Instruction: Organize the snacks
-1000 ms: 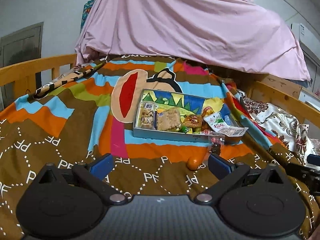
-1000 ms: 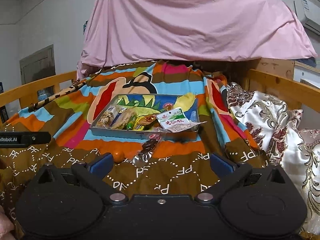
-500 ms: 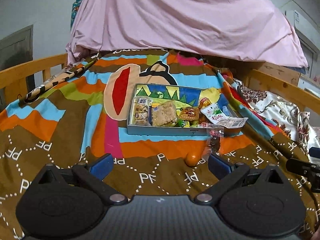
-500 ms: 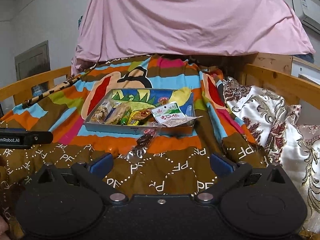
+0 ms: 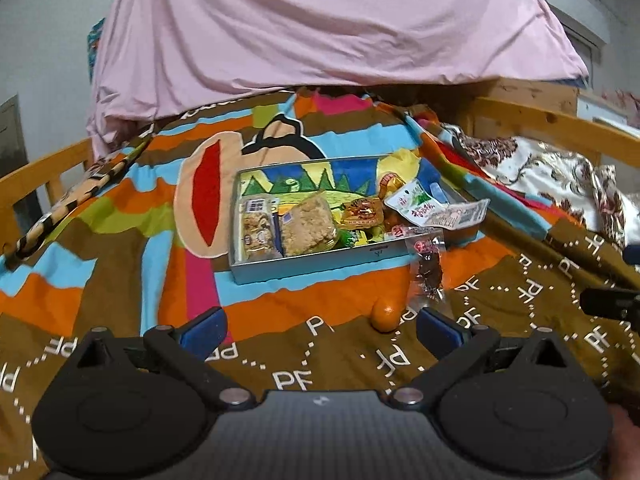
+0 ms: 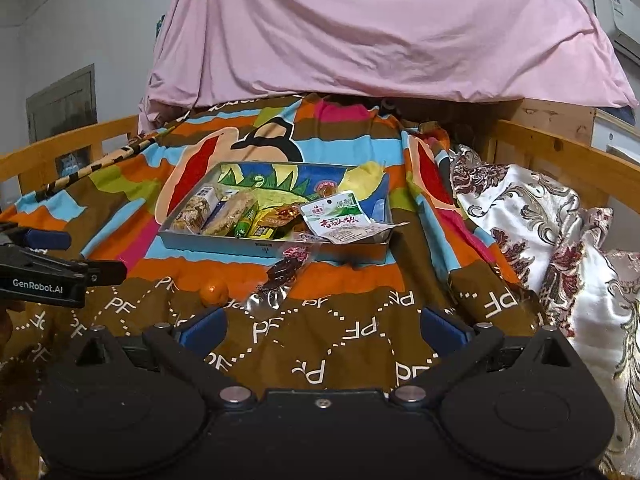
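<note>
A shallow metal tray (image 5: 304,266) (image 6: 256,246) lies on the patterned bedspread and holds several wrapped snacks, among them a rice-crisp bar (image 5: 306,226) and a white-green packet (image 5: 416,208) (image 6: 338,222) that overhangs its right rim. In front of the tray lie a clear packet of dark snack (image 5: 428,272) (image 6: 286,270) and a small orange fruit (image 5: 386,312) (image 6: 214,292). My left gripper (image 5: 318,332) hovers open above the blanket, the fruit just ahead between its fingers. My right gripper (image 6: 322,330) is open too, short of the dark packet.
A pink sheet (image 5: 320,32) drapes over a heap behind the tray. Wooden bed rails (image 6: 560,152) run along both sides. Floral pillows (image 6: 540,220) lie to the right. In the right wrist view the other gripper's body shows at the left edge.
Both grippers have moved forward toward the tray; the tray, the fruit and the dark packet now look larger and nearer. Nothing on the bed has shifted. Both stay open.
</note>
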The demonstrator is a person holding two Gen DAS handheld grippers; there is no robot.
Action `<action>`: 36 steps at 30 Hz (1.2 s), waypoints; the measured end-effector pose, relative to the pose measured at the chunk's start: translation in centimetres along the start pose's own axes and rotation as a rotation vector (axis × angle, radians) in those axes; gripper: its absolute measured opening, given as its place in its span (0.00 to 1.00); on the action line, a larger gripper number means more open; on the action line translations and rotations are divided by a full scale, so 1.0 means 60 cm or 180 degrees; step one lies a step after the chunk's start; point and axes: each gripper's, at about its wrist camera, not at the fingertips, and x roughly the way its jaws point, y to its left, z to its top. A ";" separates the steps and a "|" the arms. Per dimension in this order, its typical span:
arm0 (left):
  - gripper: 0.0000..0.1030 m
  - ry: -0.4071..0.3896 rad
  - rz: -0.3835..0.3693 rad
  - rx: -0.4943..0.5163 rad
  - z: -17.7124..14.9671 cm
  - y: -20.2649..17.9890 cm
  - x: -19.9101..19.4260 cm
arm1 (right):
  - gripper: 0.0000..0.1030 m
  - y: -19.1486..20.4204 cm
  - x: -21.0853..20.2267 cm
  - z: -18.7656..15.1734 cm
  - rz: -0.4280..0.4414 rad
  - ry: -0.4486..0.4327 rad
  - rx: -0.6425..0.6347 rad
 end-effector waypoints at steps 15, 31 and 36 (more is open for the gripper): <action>1.00 0.0105 -0.0092 0.0082 -0.008 -0.002 0.056 | 0.99 0.000 0.044 0.005 -0.0017 0.0025 -0.0033; 1.00 0.0223 -0.0217 0.0154 -0.011 0.007 0.149 | 0.99 0.013 0.187 0.040 0.0213 0.0091 -0.0057; 1.00 0.0228 -0.0249 0.0207 -0.010 0.008 0.164 | 0.99 0.015 0.243 0.057 0.0373 0.0090 -0.0004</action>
